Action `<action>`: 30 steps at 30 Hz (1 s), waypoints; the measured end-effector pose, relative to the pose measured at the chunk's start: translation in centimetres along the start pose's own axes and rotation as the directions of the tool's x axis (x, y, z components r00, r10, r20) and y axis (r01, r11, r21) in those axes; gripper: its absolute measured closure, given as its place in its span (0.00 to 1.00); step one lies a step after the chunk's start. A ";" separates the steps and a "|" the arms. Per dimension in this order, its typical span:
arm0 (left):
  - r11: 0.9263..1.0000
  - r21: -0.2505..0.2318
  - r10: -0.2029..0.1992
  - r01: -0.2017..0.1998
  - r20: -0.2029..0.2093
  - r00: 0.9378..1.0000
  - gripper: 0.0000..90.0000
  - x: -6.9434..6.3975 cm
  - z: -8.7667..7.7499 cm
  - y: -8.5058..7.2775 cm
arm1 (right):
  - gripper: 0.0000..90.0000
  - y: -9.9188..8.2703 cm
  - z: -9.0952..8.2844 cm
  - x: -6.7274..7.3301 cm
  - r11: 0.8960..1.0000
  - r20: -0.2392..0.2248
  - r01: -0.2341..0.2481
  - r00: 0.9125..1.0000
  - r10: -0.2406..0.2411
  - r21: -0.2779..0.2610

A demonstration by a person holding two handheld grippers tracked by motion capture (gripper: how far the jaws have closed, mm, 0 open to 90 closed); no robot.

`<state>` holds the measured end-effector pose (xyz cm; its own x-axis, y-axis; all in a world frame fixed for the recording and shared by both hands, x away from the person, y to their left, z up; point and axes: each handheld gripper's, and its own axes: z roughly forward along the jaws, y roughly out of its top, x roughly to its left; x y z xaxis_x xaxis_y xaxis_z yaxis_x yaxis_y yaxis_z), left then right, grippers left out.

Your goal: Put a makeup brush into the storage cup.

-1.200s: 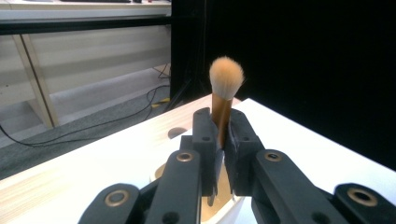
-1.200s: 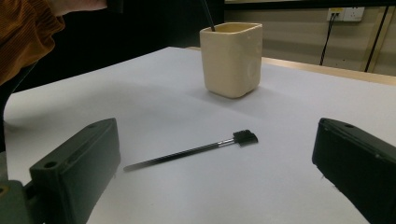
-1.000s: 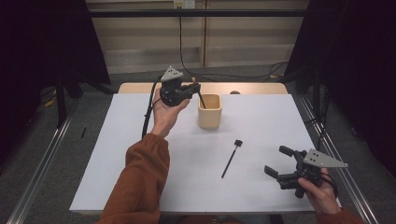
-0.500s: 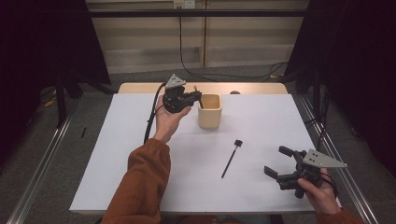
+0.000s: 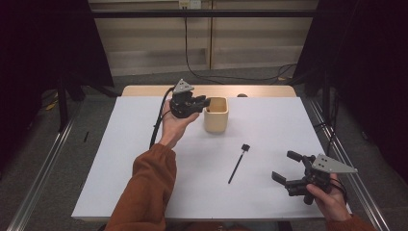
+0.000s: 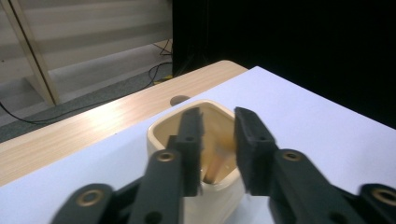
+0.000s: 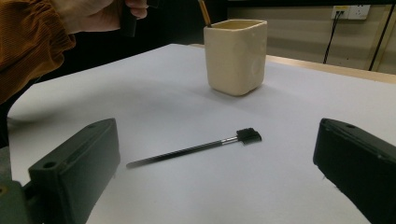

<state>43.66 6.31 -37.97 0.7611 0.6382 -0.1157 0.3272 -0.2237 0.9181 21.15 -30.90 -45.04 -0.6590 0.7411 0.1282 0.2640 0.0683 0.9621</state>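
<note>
Hovering over cream cup (image 5: 216, 115) at table's far edge, left gripper (image 6: 217, 156) with jaws just parted, nothing pinched; wooden stick (image 6: 215, 168) leans inside cup. Black brush (image 5: 238, 163) lies mid white sheet (image 5: 120, 159). Right gripper (image 5: 286, 168) spread wide, empty, near brush.

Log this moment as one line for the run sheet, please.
left gripper: over cup, jaws just opened, wooden stick dropped inside | right gripper: open, idle | black brush: on white sheet, untouched
</note>
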 end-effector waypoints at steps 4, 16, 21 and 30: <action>1.000 -0.003 -0.003 0.003 -0.008 1.000 0.61 0.1 0.1 -0.3 | 0.00 0.0 0.0 0.0 1.000 -0.002 0.003 1.000 -0.003 0.001; 0.999 -0.038 0.003 -0.005 -0.033 0.999 0.16 0.1 -0.2 -0.3 | 0.00 0.0 0.0 0.0 1.000 -0.002 -0.001 1.000 0.001 -0.002; 0.999 -0.045 0.003 -0.004 -0.028 1.000 0.06 -0.1 -0.3 -0.4 | 0.00 0.0 0.0 0.0 1.000 -0.001 0.000 1.000 0.000 -0.003; 0.999 -0.035 0.020 -0.022 -0.043 0.999 0.03 -0.1 -1.7 -0.9 | 0.01 0.1 -0.1 0.0 1.000 0.019 0.006 1.000 -0.006 -0.018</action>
<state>42.33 7.75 -38.16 0.7430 0.6644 -0.0810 0.2911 -0.2117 0.9330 21.10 -31.00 -44.91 -0.6467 0.7535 0.1182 0.2471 0.0603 0.9671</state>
